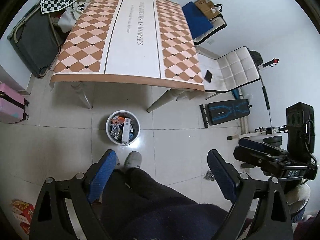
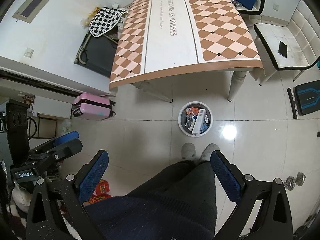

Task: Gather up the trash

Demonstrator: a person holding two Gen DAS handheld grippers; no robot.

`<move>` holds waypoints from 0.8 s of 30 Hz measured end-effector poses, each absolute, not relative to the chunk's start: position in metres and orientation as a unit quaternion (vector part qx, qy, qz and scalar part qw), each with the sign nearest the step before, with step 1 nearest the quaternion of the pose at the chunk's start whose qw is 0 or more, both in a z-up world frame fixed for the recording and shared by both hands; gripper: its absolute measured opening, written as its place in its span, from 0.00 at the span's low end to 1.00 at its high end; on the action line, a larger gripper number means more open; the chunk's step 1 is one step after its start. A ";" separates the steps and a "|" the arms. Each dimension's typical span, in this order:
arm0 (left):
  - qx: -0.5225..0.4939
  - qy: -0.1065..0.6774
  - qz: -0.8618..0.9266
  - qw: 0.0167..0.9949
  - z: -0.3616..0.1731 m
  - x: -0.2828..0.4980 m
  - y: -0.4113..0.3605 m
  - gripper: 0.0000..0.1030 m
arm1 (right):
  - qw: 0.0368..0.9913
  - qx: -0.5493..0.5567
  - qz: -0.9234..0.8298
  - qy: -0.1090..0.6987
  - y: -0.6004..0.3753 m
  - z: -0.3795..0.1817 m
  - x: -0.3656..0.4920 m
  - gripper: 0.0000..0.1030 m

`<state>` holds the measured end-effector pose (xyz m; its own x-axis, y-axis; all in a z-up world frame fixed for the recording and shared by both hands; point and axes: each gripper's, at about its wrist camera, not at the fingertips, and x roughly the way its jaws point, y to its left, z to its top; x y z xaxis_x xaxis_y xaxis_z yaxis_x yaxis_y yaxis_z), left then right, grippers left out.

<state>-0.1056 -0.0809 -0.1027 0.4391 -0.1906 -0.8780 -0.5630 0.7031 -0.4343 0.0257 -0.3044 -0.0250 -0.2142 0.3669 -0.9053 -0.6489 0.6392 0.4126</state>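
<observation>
Both grippers spread wide, empty: left gripper (image 1: pixel 162 172), right gripper (image 2: pixel 160 172). Trash bin (image 1: pixel 122 127) stands on the floor before the desk (image 1: pixel 130 40), holding a white carton (image 1: pixel 126 130) and wrappers. Only the right view shows a dumbbell (image 2: pixel 295 181) and wall panel (image 2: pixel 31 8); only the left shows cardboard boxes (image 1: pixel 206 5).
</observation>
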 end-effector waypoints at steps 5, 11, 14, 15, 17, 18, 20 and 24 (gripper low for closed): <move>-0.364 0.507 0.120 0.772 -0.094 -0.108 -0.084 0.90 | 0.618 -0.103 0.416 0.659 -0.307 -0.018 0.022 1.00; -0.359 0.499 0.123 0.779 -0.089 -0.109 -0.088 1.00 | 0.610 -0.097 0.425 0.662 -0.309 -0.016 0.020 1.00; -0.360 0.497 0.115 0.782 -0.088 -0.108 -0.091 1.00 | 0.609 -0.097 0.426 0.662 -0.309 -0.015 0.019 1.00; -0.360 0.496 0.112 0.782 -0.087 -0.108 -0.092 1.00 | 0.609 -0.098 0.425 0.663 -0.310 -0.015 0.019 1.00; -0.359 0.496 0.110 0.783 -0.086 -0.106 -0.094 1.00 | 0.609 -0.097 0.425 0.662 -0.309 -0.015 0.018 1.00; -0.360 0.496 0.109 0.783 -0.086 -0.106 -0.095 1.00 | 0.610 -0.097 0.425 0.662 -0.310 -0.014 0.018 1.00; -0.361 0.496 0.108 0.782 -0.085 -0.105 -0.096 1.00 | 0.611 -0.094 0.426 0.661 -0.312 -0.012 0.020 1.00; -0.360 0.495 0.107 0.784 -0.084 -0.104 -0.097 1.00 | 0.610 -0.089 0.426 0.662 -0.317 -0.010 0.023 1.00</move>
